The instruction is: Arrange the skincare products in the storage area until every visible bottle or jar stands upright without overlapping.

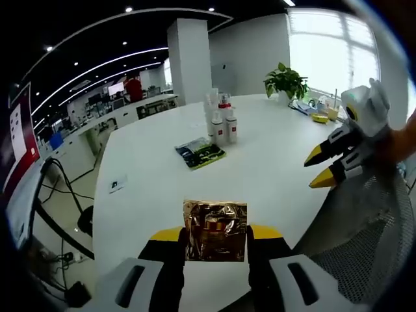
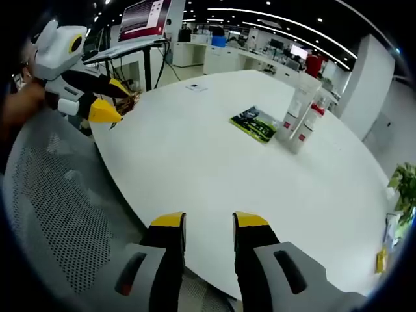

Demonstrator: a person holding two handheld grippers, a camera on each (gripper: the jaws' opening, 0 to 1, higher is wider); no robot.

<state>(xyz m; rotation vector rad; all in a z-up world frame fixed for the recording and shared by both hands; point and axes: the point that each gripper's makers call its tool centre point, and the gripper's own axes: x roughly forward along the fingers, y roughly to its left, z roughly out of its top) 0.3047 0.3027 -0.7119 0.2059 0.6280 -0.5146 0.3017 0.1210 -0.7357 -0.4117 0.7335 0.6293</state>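
A shiny gold sachet (image 1: 215,231) is pinched between the jaws of my left gripper (image 1: 215,242), low over the near edge of the round white table (image 1: 273,169). In the right gripper view the same left gripper (image 2: 114,99) hangs at the table's rim with the gold sachet (image 2: 132,99) peeking out. Several white bottles with red labels (image 1: 222,123) stand upright in a tight group further across the table, also seen as tall white bottles (image 2: 300,116). A green and black flat packet (image 1: 200,153) lies beside them. My right gripper (image 2: 209,229) is open and holds nothing; it also shows at the right (image 1: 320,169).
A grey mesh chair back (image 2: 58,208) stands between the grippers at the table's edge. A small card (image 1: 117,184) lies near the left rim. A potted plant (image 1: 286,81) and small yellow items (image 1: 320,117) sit at the far side. Desks and a pillar (image 1: 190,58) stand beyond.
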